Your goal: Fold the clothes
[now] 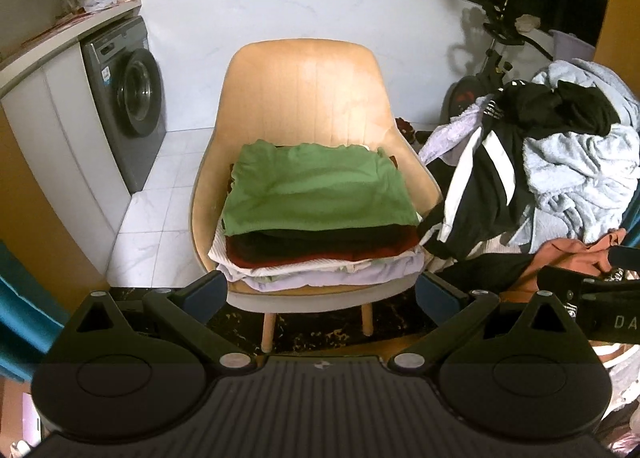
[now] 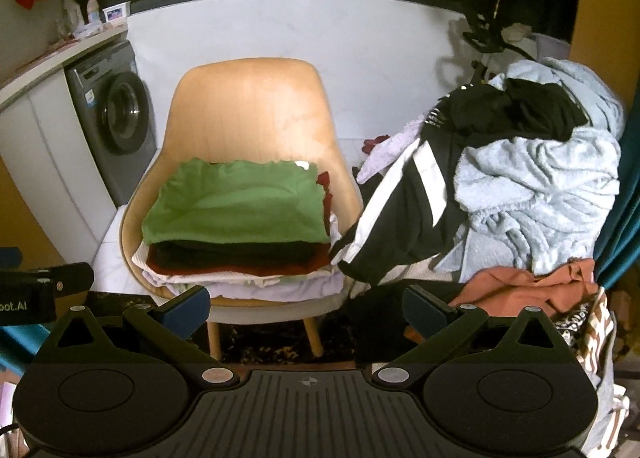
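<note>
Clothes wait in two lots here: nearest the right gripper [image 2: 306,308], whose jaws stand spread wide and empty, lies a crumpled salmon-pink garment [image 2: 532,284] at the foot of a loose heap, and the left gripper [image 1: 322,292], jaws likewise spread with nothing between them, hangs before the seat edge. Just beyond them sits the folded stack, a green cotton top [image 1: 320,190] uppermost over black, dark red, white and lilac layers, on the tan moulded wooden chair [image 1: 300,90]. To its right the unfolded heap rises, a black garment with white stripes [image 2: 404,210] draping down close beside the stack, a pale blue fleecy robe [image 2: 540,186] behind it. I judge the next piece is about to be picked; taking the pink one by an edge, clear of the striped piece, should keep the stack from being dragged. What lies under the heap is hidden, and no folding surface is in view. Farthest back stands a grey front-loading washing machine [image 1: 128,98].
</note>
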